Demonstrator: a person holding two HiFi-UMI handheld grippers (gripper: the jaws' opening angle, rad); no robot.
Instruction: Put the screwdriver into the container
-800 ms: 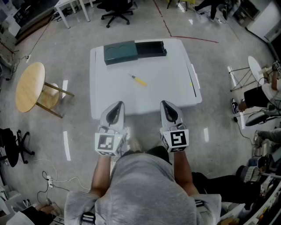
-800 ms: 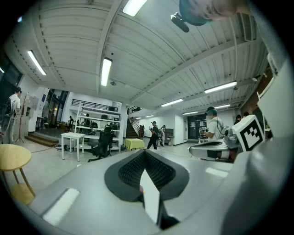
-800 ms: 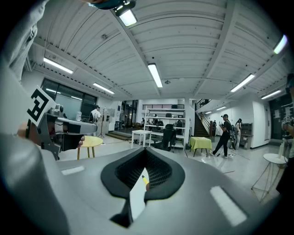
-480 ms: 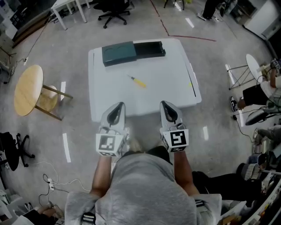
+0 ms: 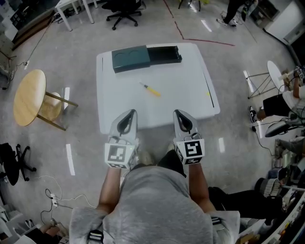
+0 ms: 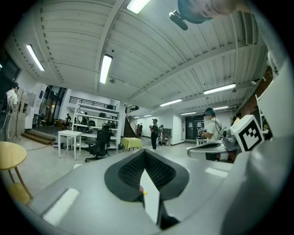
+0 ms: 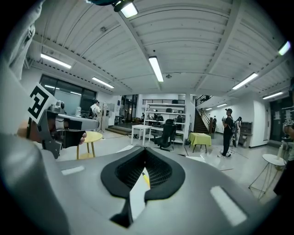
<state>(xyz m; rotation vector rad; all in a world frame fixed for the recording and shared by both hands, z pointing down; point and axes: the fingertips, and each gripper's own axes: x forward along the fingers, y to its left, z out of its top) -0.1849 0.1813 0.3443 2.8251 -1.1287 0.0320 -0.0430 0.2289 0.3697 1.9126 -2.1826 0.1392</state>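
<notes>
A screwdriver (image 5: 151, 89) with a yellow handle lies near the middle of the white table (image 5: 186, 90). At the table's far edge sits the dark container (image 5: 145, 56), green on its left half and black on its right. Both grippers hover over the table's near edge, well short of the screwdriver. My left gripper (image 5: 127, 117) is shut and holds nothing. My right gripper (image 5: 181, 116) is shut and empty too. In the right gripper view, the yellow handle (image 7: 145, 178) shows far off through the slit below the shut jaws. The left gripper view shows only a yellow speck (image 6: 144, 193) there.
A round wooden stool (image 5: 29, 97) stands left of the table. An office chair (image 5: 123, 9) and a white side table (image 5: 71, 5) stand beyond it. A folding stand (image 5: 267, 81) and a seated person are at the right. Cables lie on the floor at the lower left.
The head view has shifted slightly. Both grippers and the screwdriver keep their places.
</notes>
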